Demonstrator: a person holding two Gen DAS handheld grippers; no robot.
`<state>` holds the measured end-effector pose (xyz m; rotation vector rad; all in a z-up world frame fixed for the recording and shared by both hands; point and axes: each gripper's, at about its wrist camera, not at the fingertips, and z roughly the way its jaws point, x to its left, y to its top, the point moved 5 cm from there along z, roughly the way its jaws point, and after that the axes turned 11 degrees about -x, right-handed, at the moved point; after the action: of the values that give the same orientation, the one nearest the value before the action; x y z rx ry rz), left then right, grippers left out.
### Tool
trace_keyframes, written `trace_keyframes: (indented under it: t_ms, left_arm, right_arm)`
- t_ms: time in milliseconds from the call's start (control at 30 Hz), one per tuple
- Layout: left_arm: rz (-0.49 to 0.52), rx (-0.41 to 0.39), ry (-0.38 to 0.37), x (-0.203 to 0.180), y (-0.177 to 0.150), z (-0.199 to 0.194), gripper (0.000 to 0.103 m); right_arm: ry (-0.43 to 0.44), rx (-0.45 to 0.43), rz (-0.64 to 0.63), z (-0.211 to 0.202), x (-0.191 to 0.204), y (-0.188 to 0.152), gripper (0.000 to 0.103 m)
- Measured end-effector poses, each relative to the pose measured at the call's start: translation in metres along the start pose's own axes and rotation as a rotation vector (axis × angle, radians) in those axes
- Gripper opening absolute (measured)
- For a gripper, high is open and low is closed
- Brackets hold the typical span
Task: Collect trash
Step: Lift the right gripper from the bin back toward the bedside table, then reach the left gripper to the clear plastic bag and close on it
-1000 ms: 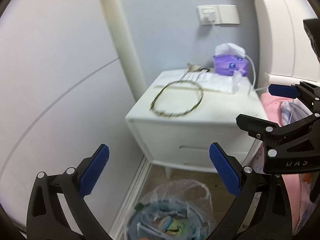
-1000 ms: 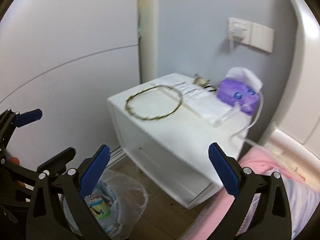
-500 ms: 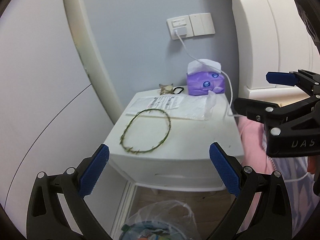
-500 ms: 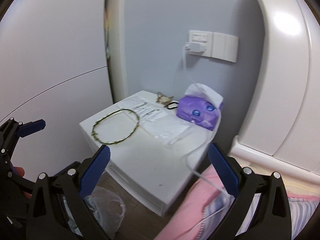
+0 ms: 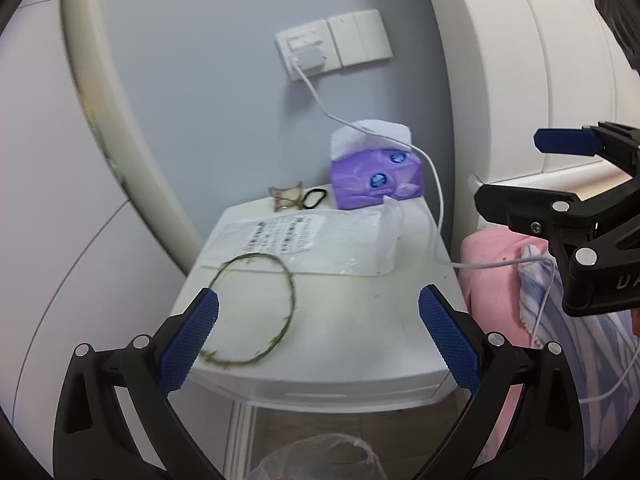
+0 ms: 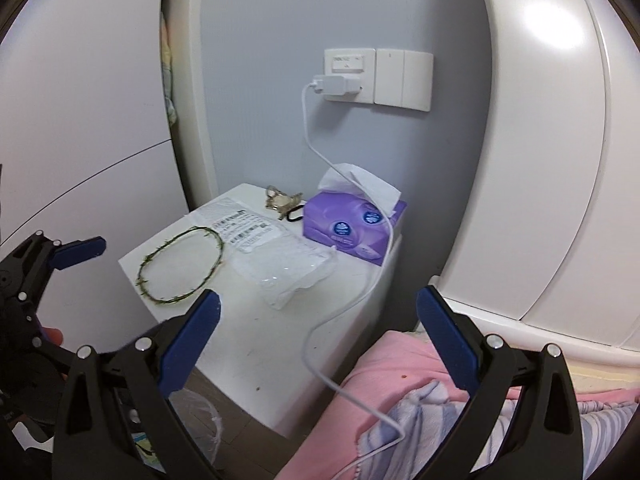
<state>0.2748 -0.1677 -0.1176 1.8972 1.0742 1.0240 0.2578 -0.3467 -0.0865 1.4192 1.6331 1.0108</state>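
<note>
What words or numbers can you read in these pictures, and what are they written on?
"DA": pale letters on the black body of the right tongs, cut off by the picture's edge.
Shipping label on the clear plastic bag: barcodes and print, too blurred to read.
Round blue logos on the purple tissue box: too small to read.
Wall socket: faint marks, unreadable.

Clear plastic bag point(image 5: 320, 244) lies flat on nightstand point(image 5: 360, 332).

right tool point(image 5: 600, 216) | body lettering "DA" readable, rest cut off
</note>
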Motion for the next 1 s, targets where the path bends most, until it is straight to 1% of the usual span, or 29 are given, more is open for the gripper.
trace_keyframes:
  t_ms: [133, 267, 433, 500, 567, 633, 833, 933, 1000]
  left_arm:
    - [-0.005, 0.006, -0.055, -0.013, -0.001, 0.020, 0.097]
    - [-0.018, 0.019, -0.113, -0.020, -0.005, 0.040, 0.097]
    - [-0.016, 0.025, -0.152, -0.022, -0.006, 0.061, 0.097]
    - [-0.015, 0.027, -0.180, -0.024, -0.004, 0.070, 0.093]
    - [-0.004, 0.038, -0.199, -0.027, -0.003, 0.080, 0.083]
    - [0.009, 0.045, -0.205, -0.029, -0.004, 0.088, 0.081]
    - [0.044, 0.059, -0.241, -0.042, -0.007, 0.111, 0.081]
    - [0.037, 0.062, -0.257, -0.044, -0.008, 0.121, 0.077]
    - [0.033, 0.062, -0.258, -0.044, -0.009, 0.128, 0.076]
  right_arm:
    - [-0.004, 0.009, 0.013, 0.010, -0.007, -0.001, 0.096]
    - [0.028, 0.016, 0.019, 0.020, -0.011, -0.002, 0.096]
    - [0.043, 0.011, -0.007, 0.033, -0.014, -0.002, 0.096]
    - [0.045, 0.016, 0.001, 0.041, -0.017, -0.002, 0.096]
    - [0.049, 0.018, 0.002, 0.047, -0.019, -0.002, 0.096]
    - [0.057, 0.020, 0.000, 0.053, -0.020, -0.002, 0.096]
    - [0.072, 0.037, -0.013, 0.071, -0.021, -0.006, 0.096]
    - [0.068, 0.047, -0.016, 0.079, -0.021, -0.010, 0.096]
    - [0.070, 0.053, -0.009, 0.085, -0.024, -0.012, 0.096]
